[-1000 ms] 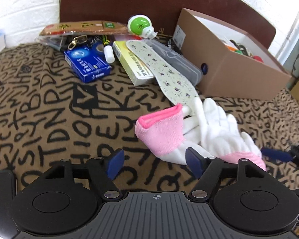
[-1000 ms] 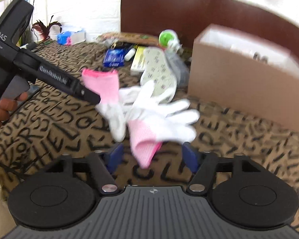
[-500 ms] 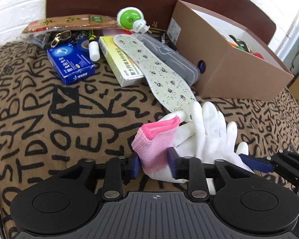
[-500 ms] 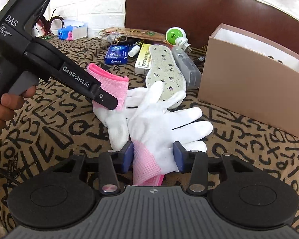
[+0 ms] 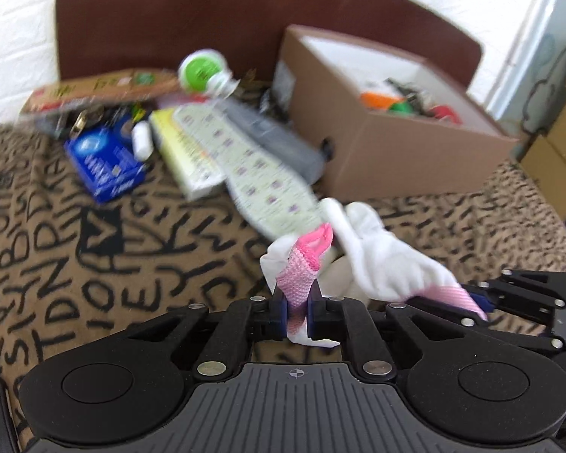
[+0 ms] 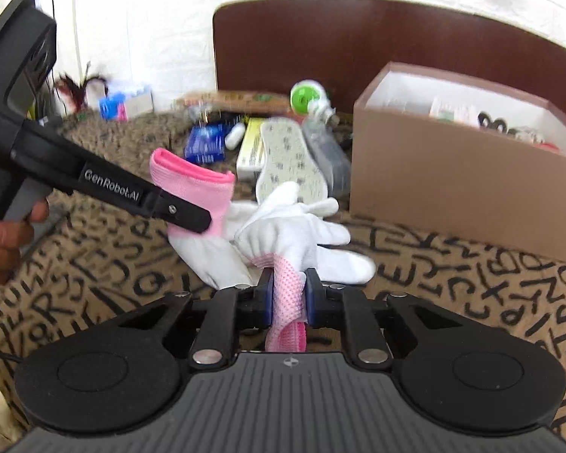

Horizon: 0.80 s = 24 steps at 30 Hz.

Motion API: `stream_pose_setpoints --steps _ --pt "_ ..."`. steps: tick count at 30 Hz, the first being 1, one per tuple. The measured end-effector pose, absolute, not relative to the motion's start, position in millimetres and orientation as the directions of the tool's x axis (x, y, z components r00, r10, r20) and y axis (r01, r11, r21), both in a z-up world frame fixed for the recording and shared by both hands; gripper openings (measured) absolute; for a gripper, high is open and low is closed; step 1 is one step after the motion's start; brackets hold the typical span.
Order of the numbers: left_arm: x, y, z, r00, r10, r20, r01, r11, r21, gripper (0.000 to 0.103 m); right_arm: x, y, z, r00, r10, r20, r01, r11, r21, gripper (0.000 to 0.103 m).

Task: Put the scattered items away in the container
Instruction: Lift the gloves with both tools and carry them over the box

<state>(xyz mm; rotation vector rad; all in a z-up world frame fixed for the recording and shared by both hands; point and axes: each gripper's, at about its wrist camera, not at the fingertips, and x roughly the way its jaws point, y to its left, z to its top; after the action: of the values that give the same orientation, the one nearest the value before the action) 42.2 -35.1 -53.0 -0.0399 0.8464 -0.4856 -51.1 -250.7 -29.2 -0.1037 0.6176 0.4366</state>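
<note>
Two white gloves with pink cuffs are lifted off the patterned cloth. My left gripper [image 5: 295, 311] is shut on the pink cuff of one glove [image 5: 302, 268]; that glove also shows in the right wrist view [image 6: 196, 204]. My right gripper [image 6: 288, 294] is shut on the pink cuff of the other glove [image 6: 290, 234], which shows in the left wrist view [image 5: 388, 260] too. The brown cardboard box [image 5: 381, 158] stands open at the back right, several small items inside; it also shows in the right wrist view [image 6: 464, 188].
Behind the gloves lie a floral insole [image 5: 260, 181], a yellow box [image 5: 185, 158], a blue box [image 5: 102, 162], a grey case [image 5: 279, 143], a green and white device [image 5: 203, 71] and a long flat packet [image 5: 102, 90]. A dark headboard [image 5: 207, 19] stands at the back.
Both grippers have closed fully on the glove cuffs and raised the gloves off the cloth. The views are blurred from the motion.
</note>
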Motion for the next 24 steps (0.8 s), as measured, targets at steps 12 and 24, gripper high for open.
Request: stream_pose_setpoints --steps 12,24 --pt "46 -84 43 0.625 -0.554 -0.55 0.536 0.817 -0.214 0.005 -54 -285 40 0.853 0.325 -0.407 -0.371 0.928 -0.036 0.018" --pt "99 -162 102 0.63 -0.624 -0.463 0.61 0.766 -0.203 0.006 -16 -348 90 0.965 0.119 -0.235 -0.159 0.975 -0.156 0.018"
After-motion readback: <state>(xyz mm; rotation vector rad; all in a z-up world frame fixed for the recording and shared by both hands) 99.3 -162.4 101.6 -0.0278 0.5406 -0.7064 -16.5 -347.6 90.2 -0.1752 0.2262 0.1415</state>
